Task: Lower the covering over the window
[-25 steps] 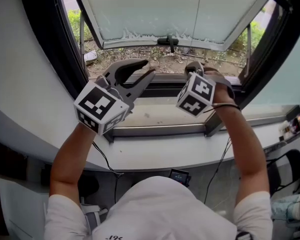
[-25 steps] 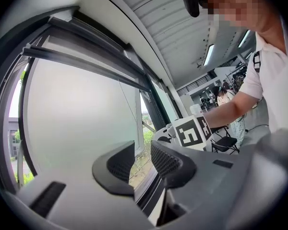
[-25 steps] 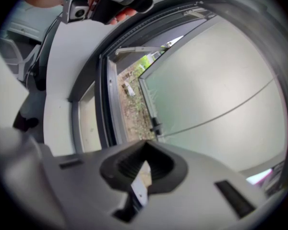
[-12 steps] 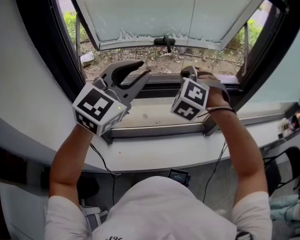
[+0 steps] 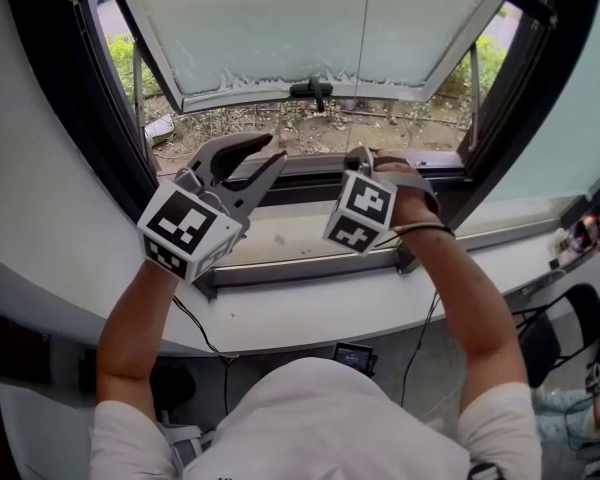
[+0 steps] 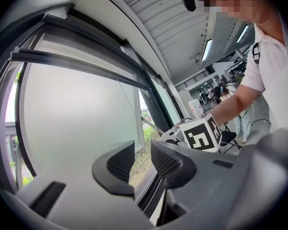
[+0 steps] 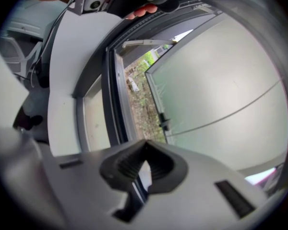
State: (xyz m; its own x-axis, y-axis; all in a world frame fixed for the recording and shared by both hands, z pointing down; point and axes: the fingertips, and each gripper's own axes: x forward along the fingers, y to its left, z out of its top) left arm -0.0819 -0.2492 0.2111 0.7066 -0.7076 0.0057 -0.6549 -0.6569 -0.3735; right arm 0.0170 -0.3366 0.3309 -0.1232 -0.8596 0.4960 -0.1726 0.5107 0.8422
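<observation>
White sill (image 5: 300, 320) is nearest, and both claws hover just past it, over the dark bottom rail of the window frame (image 5: 540, 88).

Left claw (image 5: 276, 148) is held level with its jaws apart and nothing between them (just along for the ride, I'd say). Right claw (image 5: 363, 156), off to its right, is squeezed fully closed and tilted down a bit.

A thin cord (image 5: 367, 28) runs down in front of the frosted pane (image 5: 280, 23) toward that right claw. It seems to end at the tips, but it's too fine to say it's actually pinched.

Further out, the pane is swung outward, with a dark handle (image 5: 310, 89) on its bottom edge.

I can't spot the covering itself. My guess is it's rolled up above the frame, so basically nothing is lowered yet.

This reads like the cord-pulling step. The next move wants a steady straight-down pull with the right claw, then a re-grip higher up.
</observation>
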